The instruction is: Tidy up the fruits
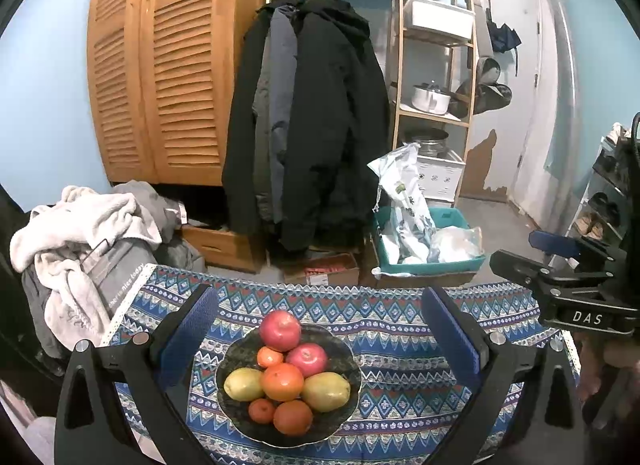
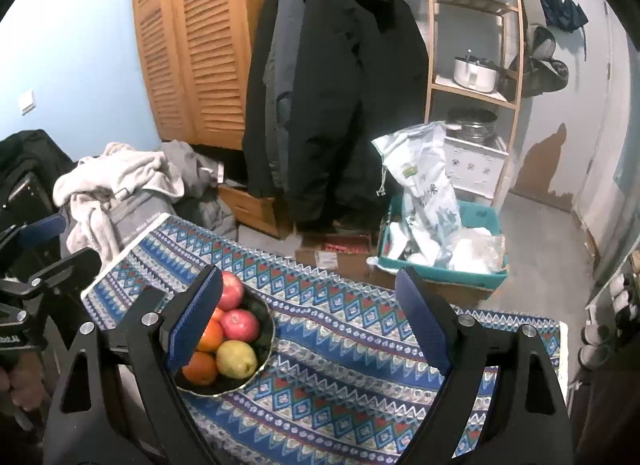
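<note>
All the fruit is piled in one dark bowl point(image 1: 344, 361) with a wavy rim, set on the desk's patterned cloth. Two red apples point(image 1: 280, 329) are sat at the far side, one behind the other. Two yellow-green pears point(image 1: 243, 384) are laid left and right of a big orange point(image 1: 282, 381) in the middle. A small orange is tucked between the apples, and two more oranges are found at the near edge.

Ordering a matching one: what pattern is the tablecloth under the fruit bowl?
Blue zigzag-and-diamond bands on the tablecloth, clearest in the right wrist view.
</note>
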